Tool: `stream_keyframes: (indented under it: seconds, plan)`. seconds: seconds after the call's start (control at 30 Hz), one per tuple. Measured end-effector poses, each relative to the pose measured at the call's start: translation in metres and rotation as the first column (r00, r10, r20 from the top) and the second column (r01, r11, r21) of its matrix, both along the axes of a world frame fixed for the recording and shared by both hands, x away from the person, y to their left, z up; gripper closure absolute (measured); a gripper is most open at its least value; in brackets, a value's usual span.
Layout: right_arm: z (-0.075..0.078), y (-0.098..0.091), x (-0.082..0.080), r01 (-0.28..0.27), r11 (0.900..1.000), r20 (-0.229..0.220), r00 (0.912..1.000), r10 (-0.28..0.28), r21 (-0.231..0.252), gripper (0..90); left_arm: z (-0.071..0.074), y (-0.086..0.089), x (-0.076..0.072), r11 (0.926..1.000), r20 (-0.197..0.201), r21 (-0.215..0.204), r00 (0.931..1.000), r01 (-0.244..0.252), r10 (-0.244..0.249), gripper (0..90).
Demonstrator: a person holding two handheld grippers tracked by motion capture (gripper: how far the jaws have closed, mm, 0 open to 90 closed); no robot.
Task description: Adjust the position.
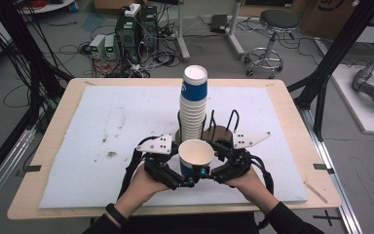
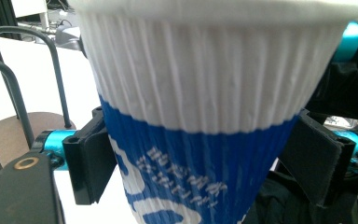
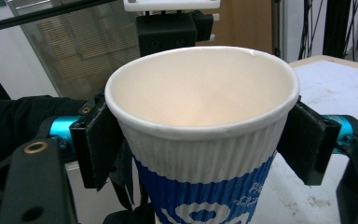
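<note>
A white-and-blue ribbed paper cup (image 1: pixel 196 155) hangs upright and empty just above the near part of the board, between my two grippers. My right gripper (image 1: pixel 207 171) comes from the right. In the right gripper view its black pads (image 3: pixel 98 144) press both sides of the cup (image 3: pixel 200 154) just under the rim, so my right gripper (image 3: pixel 200 140) is shut on it. My left gripper (image 1: pixel 189 182) comes from the left, lower down. There the cup (image 2: pixel 205 93) stands between the spread jaws of my left gripper (image 2: pixel 205 168), whose pads (image 2: pixel 93 163) lie beside the blue band.
A tall stack of the same cups (image 1: pixel 194 105) stands right behind the held cup, in a black wire holder (image 1: pixel 222 127) on a brown base. A white foam board (image 1: pixel 112 126) covers the wooden table (image 1: pixel 53 146). A stool and cables are on the floor beyond.
</note>
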State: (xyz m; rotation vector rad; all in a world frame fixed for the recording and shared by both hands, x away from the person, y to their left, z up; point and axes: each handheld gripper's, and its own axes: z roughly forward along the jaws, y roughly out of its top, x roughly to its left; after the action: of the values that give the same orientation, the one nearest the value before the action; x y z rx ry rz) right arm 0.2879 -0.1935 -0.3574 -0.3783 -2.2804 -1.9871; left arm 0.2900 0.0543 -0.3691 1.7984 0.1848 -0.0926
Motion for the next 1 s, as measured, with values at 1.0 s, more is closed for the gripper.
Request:
stream_keyframes:
  seconds: [1.0]
  plan:
    - [-0.003, -0.014, 0.002, 0.039, 0.9979, 0.068, 0.9971, -0.036, -0.051, 18.9, 0.012, 0.023, 0.004, 0.9967, 0.04, -0.055, 0.9973, -0.06, 0.062, 26.0]
